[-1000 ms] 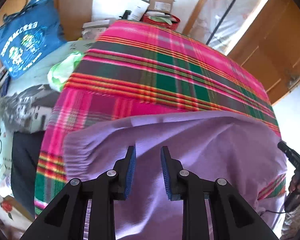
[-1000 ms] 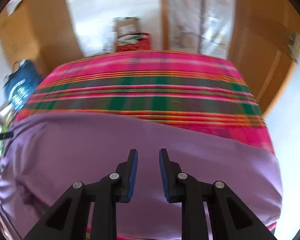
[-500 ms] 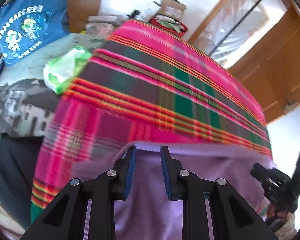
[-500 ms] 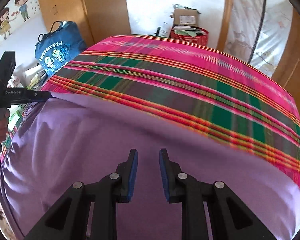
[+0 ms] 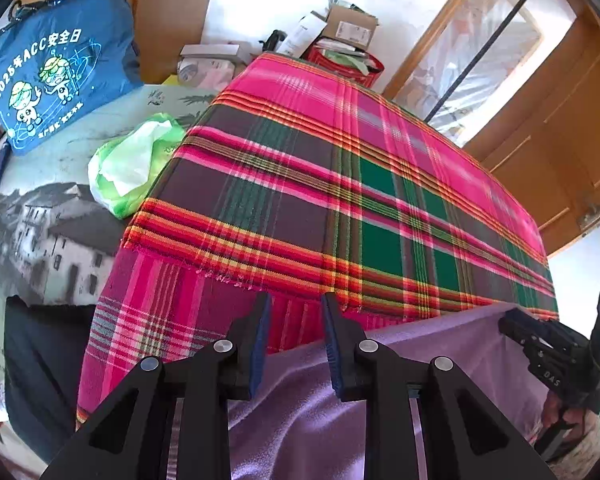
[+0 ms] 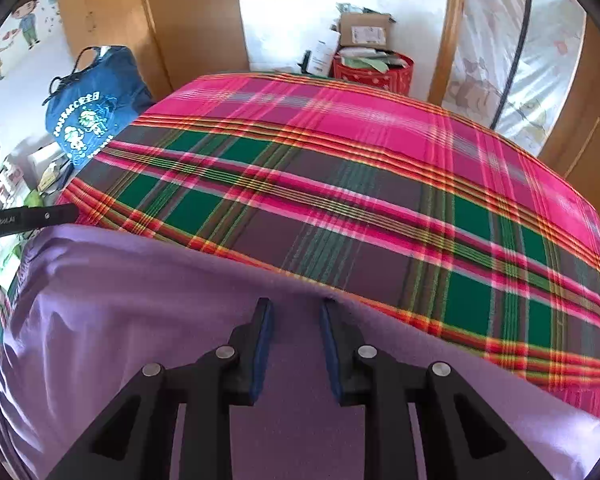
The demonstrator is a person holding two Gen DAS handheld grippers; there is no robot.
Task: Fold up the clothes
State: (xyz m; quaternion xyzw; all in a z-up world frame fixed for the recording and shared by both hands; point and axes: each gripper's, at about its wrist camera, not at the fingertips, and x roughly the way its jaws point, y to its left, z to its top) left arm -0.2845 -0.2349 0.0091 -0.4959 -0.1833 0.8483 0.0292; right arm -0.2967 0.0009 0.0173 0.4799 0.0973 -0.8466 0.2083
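Purple garment (image 6: 140,320) spread on plaid cloth (image 5: 340,200); left gripper (image 5: 296,344) unclenched, nothing gripped; right gripper (image 6: 296,344) jaws opening, nothing pinched; far hem best grasped evenly.

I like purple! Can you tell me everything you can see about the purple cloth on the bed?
The purple cloth is a soft, fuzzy-looking garment in plain lilac, with no pattern showing. It lies spread on the near end of the pink, green and red checked blanket, with gentle wrinkles and one straight far edge. Its near part runs out of view, so its whole shape cannot be told. The right gripper is over it, its jaws opening with nothing pinched between them. The left gripper is above its far edge.
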